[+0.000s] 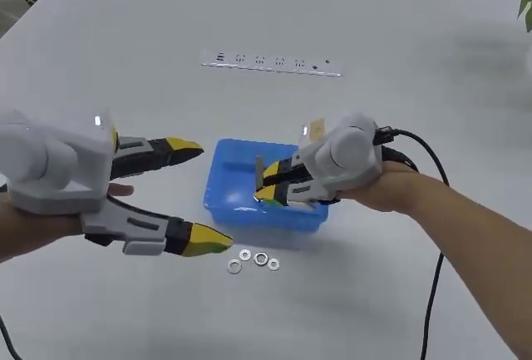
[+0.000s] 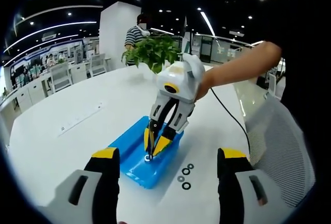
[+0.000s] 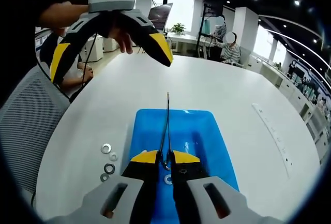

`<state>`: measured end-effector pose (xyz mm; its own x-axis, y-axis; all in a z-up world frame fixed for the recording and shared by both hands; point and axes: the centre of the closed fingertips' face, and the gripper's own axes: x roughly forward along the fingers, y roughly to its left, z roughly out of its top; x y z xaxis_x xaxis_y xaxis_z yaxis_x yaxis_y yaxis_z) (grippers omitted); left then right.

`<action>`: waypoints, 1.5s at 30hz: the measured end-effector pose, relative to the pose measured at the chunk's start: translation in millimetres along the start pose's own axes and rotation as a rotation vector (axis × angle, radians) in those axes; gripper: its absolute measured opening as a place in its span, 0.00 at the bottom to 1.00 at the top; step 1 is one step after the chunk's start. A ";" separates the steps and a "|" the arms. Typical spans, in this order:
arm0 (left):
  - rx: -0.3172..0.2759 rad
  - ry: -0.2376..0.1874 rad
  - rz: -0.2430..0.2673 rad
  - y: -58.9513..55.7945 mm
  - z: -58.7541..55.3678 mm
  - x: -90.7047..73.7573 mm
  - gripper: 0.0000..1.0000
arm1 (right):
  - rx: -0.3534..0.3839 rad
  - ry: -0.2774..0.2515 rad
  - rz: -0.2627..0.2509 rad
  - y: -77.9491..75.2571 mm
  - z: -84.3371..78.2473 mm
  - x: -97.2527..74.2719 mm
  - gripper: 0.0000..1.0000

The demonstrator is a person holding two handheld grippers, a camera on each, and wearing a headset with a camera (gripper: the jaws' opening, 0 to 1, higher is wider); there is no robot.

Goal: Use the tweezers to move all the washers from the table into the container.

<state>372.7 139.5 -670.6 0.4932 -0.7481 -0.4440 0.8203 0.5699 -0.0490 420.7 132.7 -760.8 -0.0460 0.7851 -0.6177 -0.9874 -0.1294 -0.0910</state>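
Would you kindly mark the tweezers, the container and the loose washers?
tweezers (image 3: 167, 125): right gripper view, thin metal shaft.
container (image 1: 229, 170): head view, bare left floor.
washers (image 1: 257, 259): head view, one washer's ring.

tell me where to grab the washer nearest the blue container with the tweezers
Probably its rim: the washer lies flat on the table, a thin ring with an open hole. Bring the tweezers down from above, one tip in the hole, the other outside on the side facing the container, clear of the other washers.
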 end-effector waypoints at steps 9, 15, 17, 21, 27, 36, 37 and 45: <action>0.020 -0.005 -0.028 10.5 12.2 12.8 0.66 | 0.006 0.001 0.002 -1.7 -1.5 1.2 0.10; 0.039 0.004 -0.040 17.2 16.6 20.4 0.57 | 0.008 0.005 0.006 -1.4 -2.3 2.6 0.10; 0.050 0.016 -0.045 19.2 16.1 22.8 0.53 | 0.009 0.006 0.008 -1.4 -2.9 3.0 0.10; 0.075 0.041 -0.050 24.2 13.8 27.6 0.47 | 0.011 0.004 0.008 -2.1 -3.3 3.7 0.10; 0.101 0.068 -0.065 28.7 10.6 35.9 0.34 | 0.015 0.000 0.008 -2.9 -3.2 4.1 0.10; 0.150 0.105 -0.085 30.8 5.2 48.7 0.21 | 0.002 0.003 0.011 -2.7 -3.4 4.3 0.10; 0.154 0.107 -0.089 30.4 4.6 49.6 0.19 | -0.001 0.004 0.012 -2.4 -3.4 4.2 0.10; 0.181 0.108 -0.112 28.1 6.3 56.1 0.12 | -0.008 0.005 0.015 -1.8 -3.7 3.8 0.10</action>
<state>425.2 111.4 -691.2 0.3705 -0.7570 -0.5382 0.9114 0.4080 0.0536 422.8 133.7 -765.8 -0.0602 0.7797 -0.6232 -0.9853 -0.1464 -0.0881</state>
